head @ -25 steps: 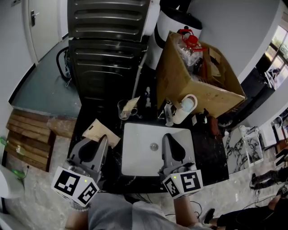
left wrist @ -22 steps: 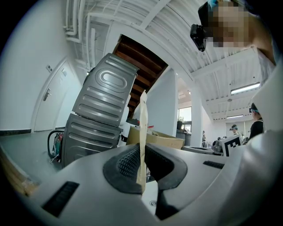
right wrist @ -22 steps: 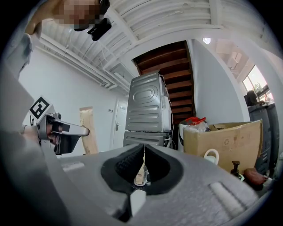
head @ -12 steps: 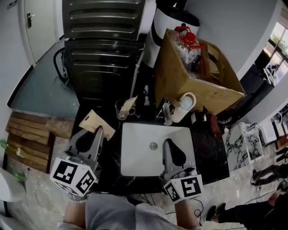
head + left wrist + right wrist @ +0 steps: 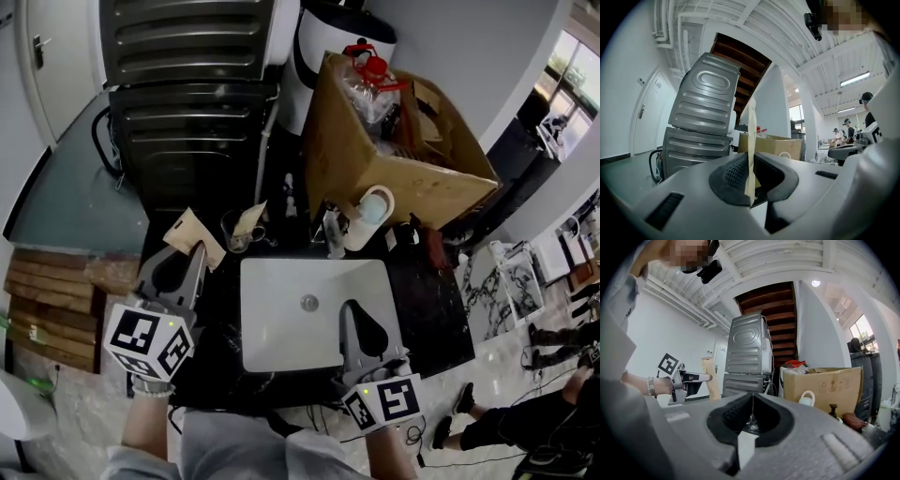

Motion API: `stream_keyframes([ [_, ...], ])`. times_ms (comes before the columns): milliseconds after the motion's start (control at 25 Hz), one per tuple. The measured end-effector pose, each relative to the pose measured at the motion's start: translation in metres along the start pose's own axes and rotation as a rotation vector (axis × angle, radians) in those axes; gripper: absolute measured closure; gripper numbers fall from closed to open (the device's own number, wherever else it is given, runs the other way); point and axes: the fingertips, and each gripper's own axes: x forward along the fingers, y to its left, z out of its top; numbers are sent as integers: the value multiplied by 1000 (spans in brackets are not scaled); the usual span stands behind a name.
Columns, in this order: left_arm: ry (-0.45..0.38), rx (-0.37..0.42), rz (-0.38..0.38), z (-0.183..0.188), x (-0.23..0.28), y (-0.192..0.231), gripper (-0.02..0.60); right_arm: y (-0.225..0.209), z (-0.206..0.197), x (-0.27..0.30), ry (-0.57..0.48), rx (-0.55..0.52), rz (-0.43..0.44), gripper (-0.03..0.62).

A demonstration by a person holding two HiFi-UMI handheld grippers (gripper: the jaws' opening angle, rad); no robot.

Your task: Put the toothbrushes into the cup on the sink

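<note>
The left claw (image 5: pixel 197 251) pinches a brown packet (image 5: pixel 192 232) edge-on, seemingly to slot it into the cup (image 5: pixel 232 231) just right of it, while the right claw (image 5: pixel 350 309) is pressed together, empty.

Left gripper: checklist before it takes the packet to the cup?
1. Grip: left gripper clamps the paper packet: ok.
2. Target: cup upright behind the sink: ok.
3. Room in cup: second packet already sticks out of it: cannot tell.
4. Path: paper packet just left of the cup, nothing between: ok.
5. Other hand: right gripper shut, empty, over the sink, away from the cup: ok.
</note>
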Motion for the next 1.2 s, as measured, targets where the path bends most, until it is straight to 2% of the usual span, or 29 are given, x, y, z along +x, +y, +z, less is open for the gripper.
stream_keyframes([
  [560, -20, 10, 10, -2, 74, 39, 554, -18, -7, -13, 24, 16, -64, 591],
  [920, -13, -22, 33, -21, 109, 57, 554, -30, -12, -19, 40, 21, -101, 591],
  [1200, 25, -42, 29, -53, 130, 60, 554, -36, -22, -22, 64, 34, -123, 591],
])
